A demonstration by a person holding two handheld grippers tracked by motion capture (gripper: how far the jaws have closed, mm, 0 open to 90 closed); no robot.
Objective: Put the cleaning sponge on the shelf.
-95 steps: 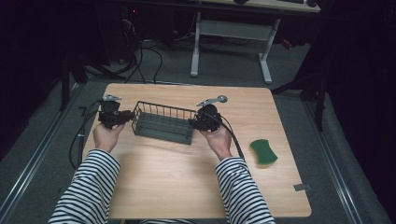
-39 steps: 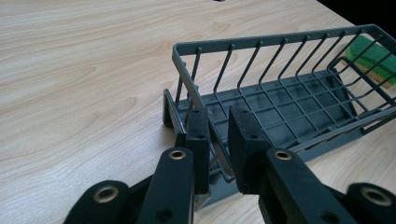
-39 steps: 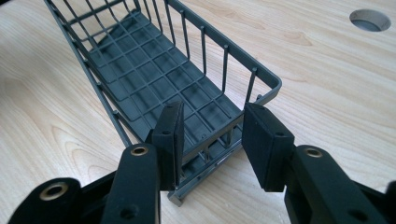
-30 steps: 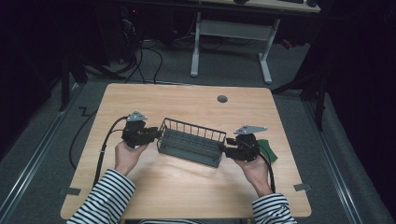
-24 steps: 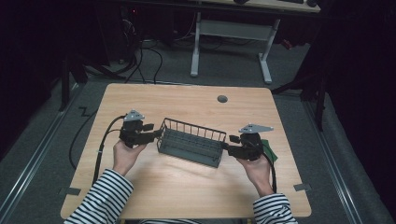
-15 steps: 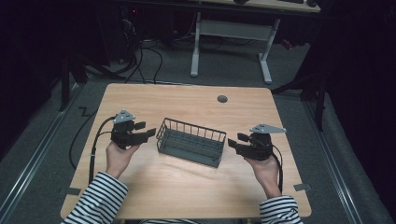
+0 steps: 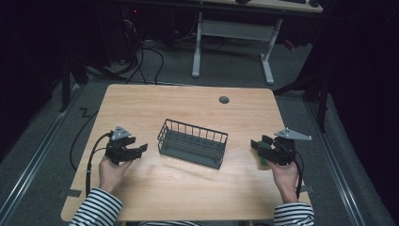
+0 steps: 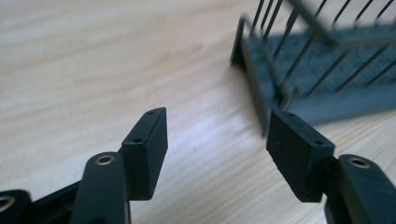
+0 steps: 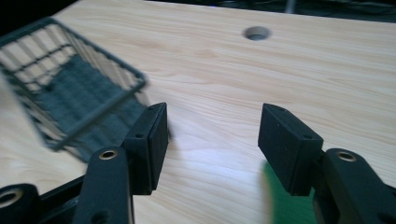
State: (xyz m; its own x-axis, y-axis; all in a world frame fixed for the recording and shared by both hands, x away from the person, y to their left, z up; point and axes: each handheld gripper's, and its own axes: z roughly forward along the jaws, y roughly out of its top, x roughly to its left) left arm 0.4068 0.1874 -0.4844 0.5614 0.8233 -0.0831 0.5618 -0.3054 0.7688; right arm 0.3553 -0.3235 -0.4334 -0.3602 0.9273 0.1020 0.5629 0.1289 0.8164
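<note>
A dark grey wire basket (image 7: 192, 143) stands empty in the middle of the wooden table (image 7: 188, 108). My left gripper (image 7: 141, 149) is held to its left, apart from it, open with nothing between its jaws. In the left gripper view the basket (image 8: 308, 60) lies ahead to the right of that gripper (image 8: 217, 140). My right gripper (image 7: 255, 143) is held to the basket's right, also open and empty. A green sponge (image 7: 263, 157) lies under the right hand, mostly hidden. The right gripper view has the basket (image 9: 70, 88) at left and the sponge (image 9: 285, 200) beneath the right gripper (image 9: 212, 135).
A round cable hole (image 7: 224, 100) sits near the table's far edge. Each gripper trails a black cable (image 7: 80, 146). Beyond the table stand a white desk frame (image 7: 230, 33) and cables on the grey floor.
Both grippers let go of the basket's ends and pulled outward, left one leftward, right one rightward. Earlier the basket was carried from the table's far left to the middle.
</note>
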